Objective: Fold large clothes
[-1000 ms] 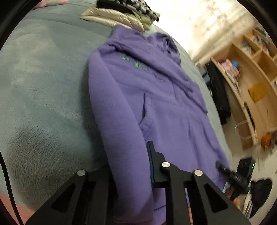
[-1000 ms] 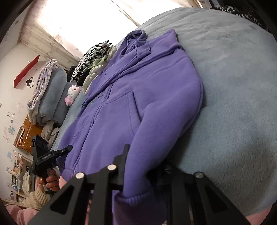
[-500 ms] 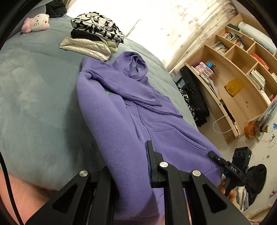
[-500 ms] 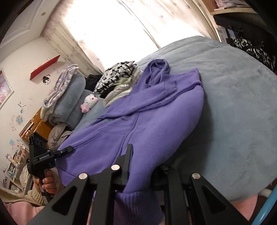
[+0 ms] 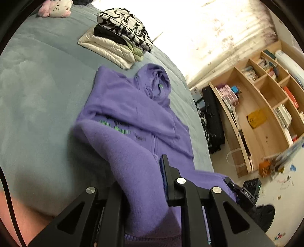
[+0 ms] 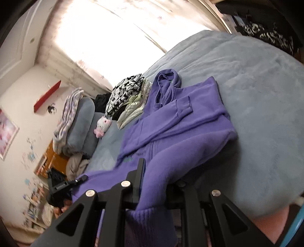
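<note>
Purple hoodie (image 5: 133, 106) spread front up on the grey-blue bed (image 5: 38, 95), hood toward the bright window, one sleeve folded across the chest. Lower part raised off the bed, hem bunched in both tools.

Left gripper (image 5: 140, 180) clamped on the hem at one corner, fabric draped thick between the black fingers. Right gripper (image 6: 159, 176) clamped likewise on the other corner, ribbed hem hanging below the jaws. Each tool visible from the other's camera, well apart, with the hem stretched between them.

Beyond the hood, just beside it, a pile of folded clothes (image 5: 117, 36): pale quilted piece at the bottom, black-and-white patterned one on top. Farther off on the bed, a pink-and-white plush (image 5: 55, 8), resting near grey pillows (image 6: 83, 123).

Past the bed's edge, a wooden shelf (image 5: 245, 106) with open compartments: books (image 5: 283, 114) standing in several, pink boxes (image 5: 228, 95) in one, a yellow item (image 5: 256, 118) lying alone in a large one. Dark clothing (image 5: 210, 117) against the shelf's near end. Floor near the shelf littered with small things, too blurred to name.
</note>
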A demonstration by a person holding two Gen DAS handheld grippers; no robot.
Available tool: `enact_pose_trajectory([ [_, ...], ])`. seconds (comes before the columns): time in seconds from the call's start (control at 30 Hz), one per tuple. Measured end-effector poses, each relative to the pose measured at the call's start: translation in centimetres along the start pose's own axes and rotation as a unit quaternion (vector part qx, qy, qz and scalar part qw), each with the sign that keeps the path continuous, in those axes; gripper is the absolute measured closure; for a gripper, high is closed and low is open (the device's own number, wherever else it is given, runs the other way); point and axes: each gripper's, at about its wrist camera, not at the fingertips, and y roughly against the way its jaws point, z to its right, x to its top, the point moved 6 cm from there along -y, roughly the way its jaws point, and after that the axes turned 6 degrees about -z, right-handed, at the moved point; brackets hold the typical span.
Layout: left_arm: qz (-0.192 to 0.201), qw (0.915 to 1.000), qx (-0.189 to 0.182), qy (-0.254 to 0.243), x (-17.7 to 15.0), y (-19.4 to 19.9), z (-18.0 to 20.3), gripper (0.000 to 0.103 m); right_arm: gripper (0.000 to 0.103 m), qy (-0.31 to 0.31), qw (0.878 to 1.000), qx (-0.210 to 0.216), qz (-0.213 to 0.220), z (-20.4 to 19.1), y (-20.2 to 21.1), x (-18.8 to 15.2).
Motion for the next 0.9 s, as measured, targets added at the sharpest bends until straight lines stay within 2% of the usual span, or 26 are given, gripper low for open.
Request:
enact_pose_trajectory([
  [0.13,0.023,0.9997,-0.006,0.008,5.0,-1.9,0.2,0.085,0.084,-0.006,1.000,0.002,0.008,-0.3,-2.0,4.4],
  [0.23,0.033,0.9993,0.003,0.014,9.2,-4.0,0.3,0.076,0.082,-0.007,1.000,-0.019,0.015,-0.3,-3.7,8.1],
  [0.27,0.032,0.9993,0.005,0.016,10.5,-4.9,0.4,0.062,0.080,-0.011,1.000,-0.023,0.015,-0.1,-4.4,9.3],
  [0.3,0.037,0.9990,0.008,0.025,12.1,-5.7,0.2,0.041,0.079,-0.022,0.999,-0.029,0.011,0.3,-5.3,10.6],
  [0.33,0.046,0.9983,0.009,0.035,13.3,-6.0,-0.2,0.032,0.073,-0.038,0.999,-0.030,0.005,0.7,-6.2,11.6],
  [0.37,0.054,0.9974,0.002,0.047,14.6,-6.3,-0.6,0.016,0.064,-0.055,0.998,-0.023,-0.002,1.2,-7.2,12.5],
  [0.4,0.057,0.9963,-0.012,0.063,15.8,-6.8,-1.0,0.008,0.059,-0.070,0.997,-0.011,-0.008,1.6,-8.2,13.4],
  [0.47,0.057,0.9931,-0.042,0.094,17.8,-7.6,-2.0,0.007,0.038,-0.090,0.996,0.005,-0.012,2.2,-9.8,14.5],
  [0.53,0.068,0.9912,-0.041,0.106,19.3,-8.0,-3.1,0.007,0.030,-0.108,0.994,0.014,-0.014,2.9,-11.2,15.4],
  [0.7,0.054,0.9945,0.029,0.085,20.3,-10.4,-5.6,0.007,0.030,-0.112,0.994,-0.003,-0.009,4.7,-13.8,16.6],
  [0.9,0.009,0.9904,0.137,0.015,20.0,-14.6,-8.1,0.007,0.030,-0.077,0.992,-0.103,-0.012,8.0,-15.9,17.2],
])
